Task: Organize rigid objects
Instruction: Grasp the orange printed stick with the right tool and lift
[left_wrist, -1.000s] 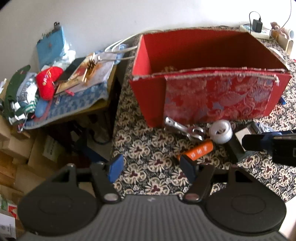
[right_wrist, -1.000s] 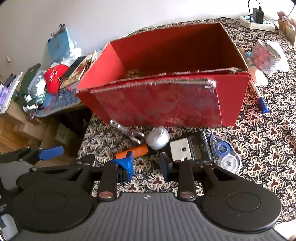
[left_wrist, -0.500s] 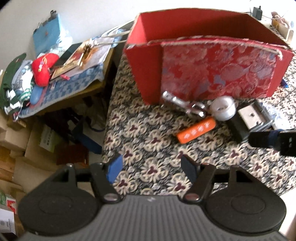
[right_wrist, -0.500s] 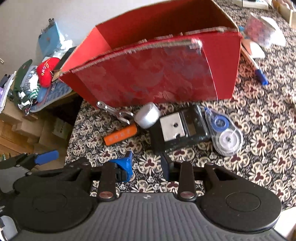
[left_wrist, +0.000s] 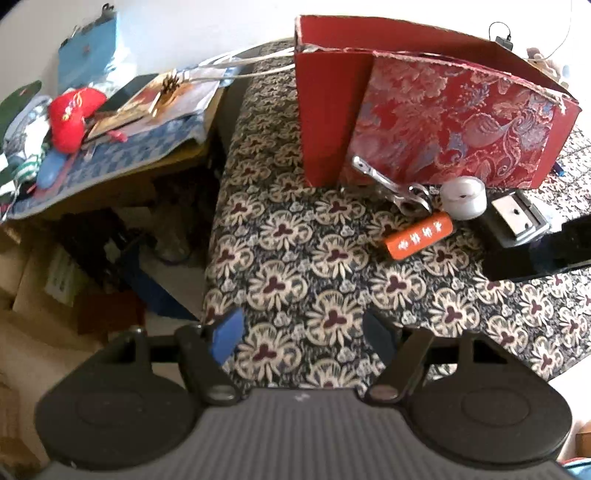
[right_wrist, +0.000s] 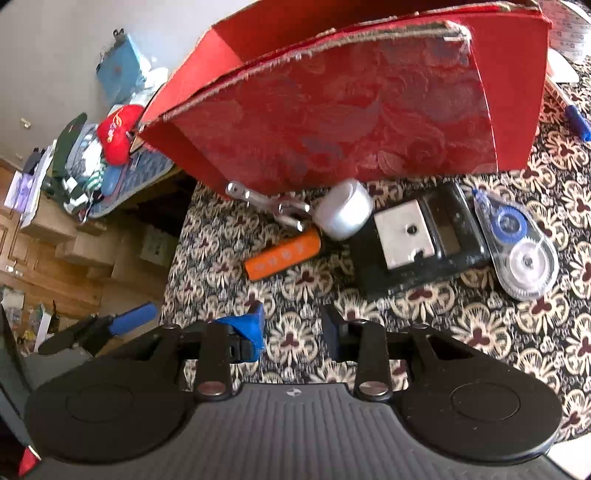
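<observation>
Orange bar (right_wrist: 282, 258) flat on worktop (right_wrist: 461, 325), just front of red box (right_wrist: 351, 129), beside white roll (right_wrist: 343, 214) | prob. light, stiff, smooth; take across short sides, mid-length | L gripper (left_wrist: 301, 334) jaws wide, empty | R gripper (right_wrist: 291, 328) jaws narrow gap, nothing betw.

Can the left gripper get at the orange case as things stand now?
Probably yes. The orange case lies flat on bare cloth ahead of the left gripper, whose fingers stand open and empty; only the metal tool and white roll sit close behind it.
</observation>
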